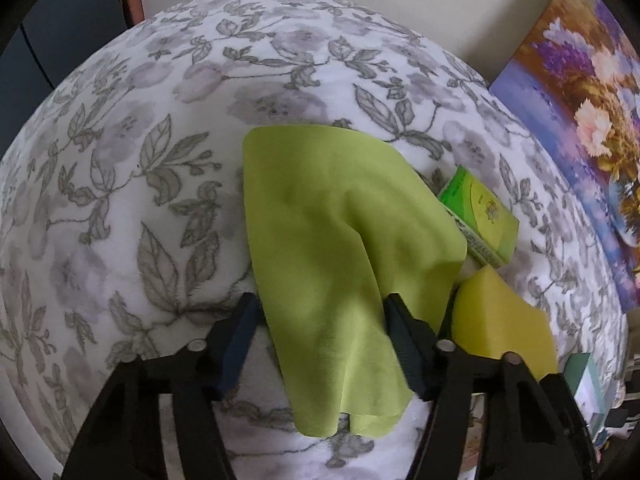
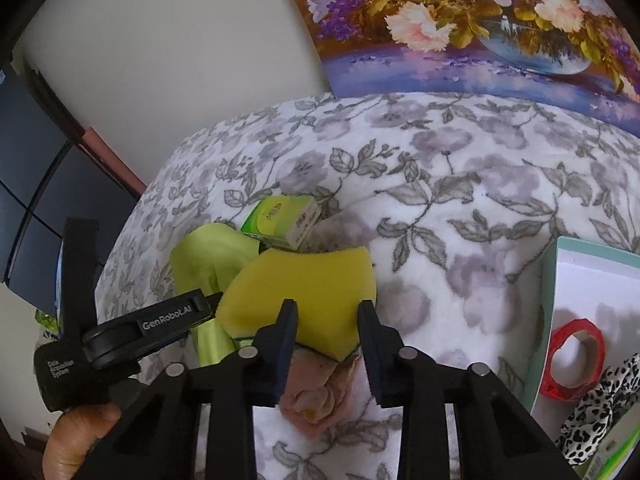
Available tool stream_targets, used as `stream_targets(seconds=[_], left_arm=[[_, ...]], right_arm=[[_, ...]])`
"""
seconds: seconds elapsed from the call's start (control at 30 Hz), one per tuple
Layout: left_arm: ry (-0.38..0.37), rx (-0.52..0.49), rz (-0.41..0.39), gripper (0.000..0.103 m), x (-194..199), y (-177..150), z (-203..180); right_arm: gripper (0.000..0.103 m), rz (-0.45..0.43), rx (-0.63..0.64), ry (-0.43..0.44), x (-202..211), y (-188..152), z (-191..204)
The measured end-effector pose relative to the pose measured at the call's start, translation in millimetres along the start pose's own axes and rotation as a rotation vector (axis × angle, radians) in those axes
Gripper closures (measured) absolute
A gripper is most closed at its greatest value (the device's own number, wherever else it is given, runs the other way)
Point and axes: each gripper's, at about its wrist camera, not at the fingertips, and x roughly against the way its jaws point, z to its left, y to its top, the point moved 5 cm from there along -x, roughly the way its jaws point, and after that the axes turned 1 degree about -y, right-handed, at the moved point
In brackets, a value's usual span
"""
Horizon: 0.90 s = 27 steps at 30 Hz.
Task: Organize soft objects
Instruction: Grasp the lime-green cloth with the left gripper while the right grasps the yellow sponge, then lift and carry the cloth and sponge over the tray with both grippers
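A lime green cloth (image 1: 336, 248) lies on the floral bed cover (image 1: 140, 160), between the fingers of my open left gripper (image 1: 320, 312). A yellow sponge (image 1: 500, 316) lies to its right. In the right wrist view the sponge (image 2: 304, 288) sits just ahead of my open right gripper (image 2: 327, 316). A pink cloth (image 2: 320, 396) lies under that gripper, between its fingers. The green cloth (image 2: 208, 264) and the left gripper (image 2: 152, 328) show at the left. A white box (image 2: 584, 280) at the right holds a red tape roll (image 2: 576, 356) and a leopard-print fabric (image 2: 600, 408).
A green carton (image 1: 480, 216) lies beyond the sponge, also seen in the right wrist view (image 2: 284, 216). A flower painting (image 2: 480, 20) leans on the wall behind the bed. The bed's left edge drops off by a dark cabinet (image 2: 40, 200).
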Motion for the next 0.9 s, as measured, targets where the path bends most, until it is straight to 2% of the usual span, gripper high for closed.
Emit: stream_targets(seconds=[0.1,0.13,0.2,0.27,0.47,0.6,0.9], left_arm=[[0.02,-0.016,-0.009,0.066,-0.1,-1.1,-0.2],[0.018,-0.014,-0.014,0.07,0.3,-0.8,0.5],[0.01,-0.006,-0.02,0.086,0.2,-0.4,1.7],[-0.008,-0.009,-0.023,0.093,0.3,-0.2,0.8],[-0.079,0.024,-0.024,0.097,4.7,-1.7,0.9],[-0.099,0.046,-0.037,0.097,12.5,-0.8,1.8],[-0.13,0.03,-0.131,0.097,59.9,4.6,-8.9]], right_arm=[[0.074,0.002,-0.008,0.002,0.2,-0.5,-2.1],[0.074,0.001,-0.011,0.002,0.5,-0.9,-2.3],[0.075,0.001,-0.014,0.003,1.2,-1.0,-3.3],[0.076,0.002,-0.017,0.002,1.3,-1.2,-4.6],[0.078,-0.001,-0.036,-0.002,3.8,-0.1,-10.2],[0.081,-0.009,-0.041,0.003,9.5,1.5,-11.7],[0.084,-0.046,-0.05,0.021,35.4,8.0,-14.3]])
